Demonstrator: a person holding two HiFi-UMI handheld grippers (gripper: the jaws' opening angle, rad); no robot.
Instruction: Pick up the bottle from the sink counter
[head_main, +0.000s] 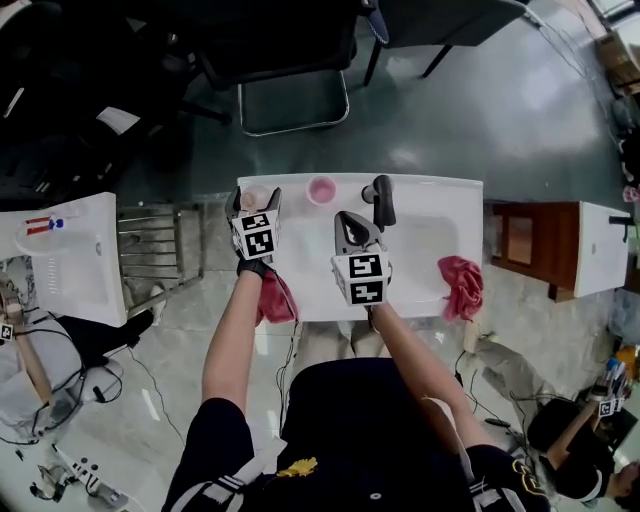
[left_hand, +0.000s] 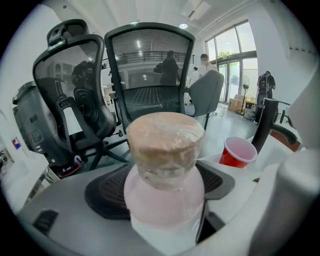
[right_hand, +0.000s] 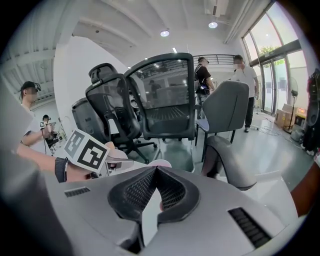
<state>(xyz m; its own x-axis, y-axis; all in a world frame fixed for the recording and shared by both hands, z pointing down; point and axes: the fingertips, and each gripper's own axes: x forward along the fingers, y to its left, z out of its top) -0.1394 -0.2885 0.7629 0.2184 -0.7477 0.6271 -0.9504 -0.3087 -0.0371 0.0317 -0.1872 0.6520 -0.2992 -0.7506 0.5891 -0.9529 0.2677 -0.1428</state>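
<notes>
While in left tool (head_main: 255, 202), bottle (left_hand: 164, 150) upright.

One white sink counter (head_main: 440, 195), one bottle (head_main: 254, 196), one red cup (head_main: 321, 189), one black faucet (head_main: 384, 198), two red cloths, a left cloth (head_main: 278, 300) and a right cloth (head_main: 461, 285), two grippers, left gripper (head_main: 254, 207) and right gripper (head_main: 345, 221).

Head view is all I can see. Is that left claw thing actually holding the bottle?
Observer: In the left gripper view the bottle stands between the jaws of the left gripper; whether they squeeze it, I cannot tell.
Operator: What's on top of it?
Observer: A tan cap wrapped in clear film.
Operator: And the other claw?
Observer: The right gripper has its jaws together, nothing between them.
</notes>
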